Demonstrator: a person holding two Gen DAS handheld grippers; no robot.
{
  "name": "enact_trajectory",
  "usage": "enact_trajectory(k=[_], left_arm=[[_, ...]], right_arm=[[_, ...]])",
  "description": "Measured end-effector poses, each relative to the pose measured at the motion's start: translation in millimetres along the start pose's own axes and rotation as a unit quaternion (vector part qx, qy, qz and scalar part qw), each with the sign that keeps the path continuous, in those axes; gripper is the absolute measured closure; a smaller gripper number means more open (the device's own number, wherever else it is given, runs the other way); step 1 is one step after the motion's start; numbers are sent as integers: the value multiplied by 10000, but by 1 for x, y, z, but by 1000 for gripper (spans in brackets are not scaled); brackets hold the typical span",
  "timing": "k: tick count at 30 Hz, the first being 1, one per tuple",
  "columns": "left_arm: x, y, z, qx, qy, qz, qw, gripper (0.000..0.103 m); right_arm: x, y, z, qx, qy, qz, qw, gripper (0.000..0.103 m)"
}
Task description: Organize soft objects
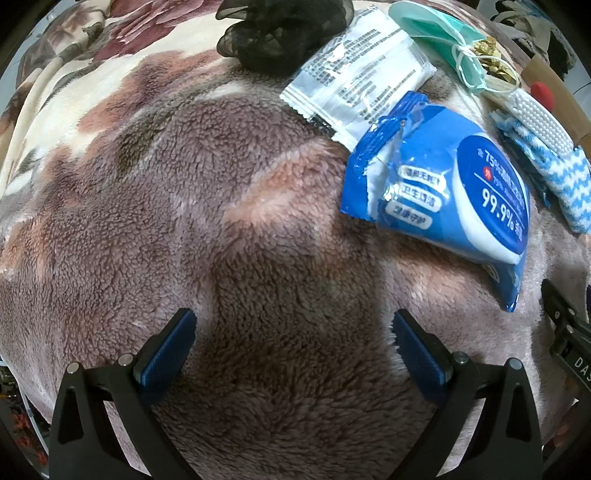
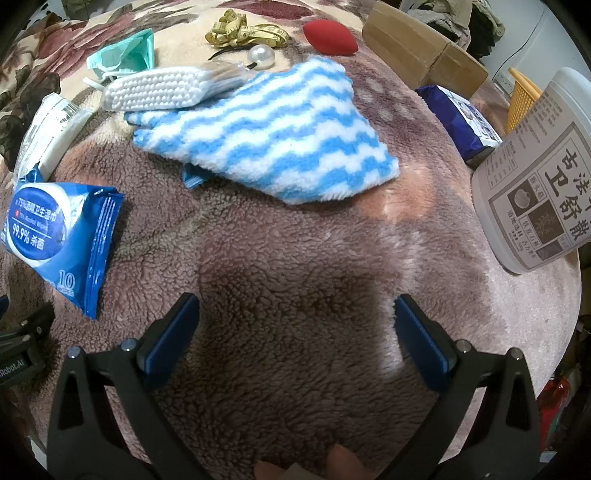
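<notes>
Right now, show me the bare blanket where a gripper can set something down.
Free: the blanket ahead of the right gripper, bordered by wipes, striped cloth and jar. Also left of the wipes, before the left gripper. Crowded: the far side, around mask, swabs and tape.

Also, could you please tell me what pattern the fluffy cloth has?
The fluffy cloth has wavy light-blue and white stripes, clearest in the right wrist view.

Fuzzy fleece blanket [image 2: 295, 258], glossy plastic wipes pack [image 2: 55, 229], fluffy striped cloth [image 2: 266, 140]
</notes>
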State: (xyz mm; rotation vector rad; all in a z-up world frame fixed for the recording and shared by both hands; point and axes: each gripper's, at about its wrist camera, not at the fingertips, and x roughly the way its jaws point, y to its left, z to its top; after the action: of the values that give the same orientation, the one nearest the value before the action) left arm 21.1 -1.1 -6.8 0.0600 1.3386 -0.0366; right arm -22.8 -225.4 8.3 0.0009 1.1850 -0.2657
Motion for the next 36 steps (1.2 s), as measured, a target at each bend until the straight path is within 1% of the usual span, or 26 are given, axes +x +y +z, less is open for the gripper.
enact_trajectory(k=[10, 27, 36], left_arm=[[0, 0, 0, 5, 5, 3, 10000, 0], [0, -1, 1, 3, 10, 7, 10000, 0], [0, -1, 3, 5, 12, 10, 10000, 0]], right_arm=[[-1, 3, 5, 0, 43, -20, 10000, 0], [1, 4, 0, -18, 95, -23, 10000, 0], [3, 4, 4, -11, 110, -14, 9999, 0]])
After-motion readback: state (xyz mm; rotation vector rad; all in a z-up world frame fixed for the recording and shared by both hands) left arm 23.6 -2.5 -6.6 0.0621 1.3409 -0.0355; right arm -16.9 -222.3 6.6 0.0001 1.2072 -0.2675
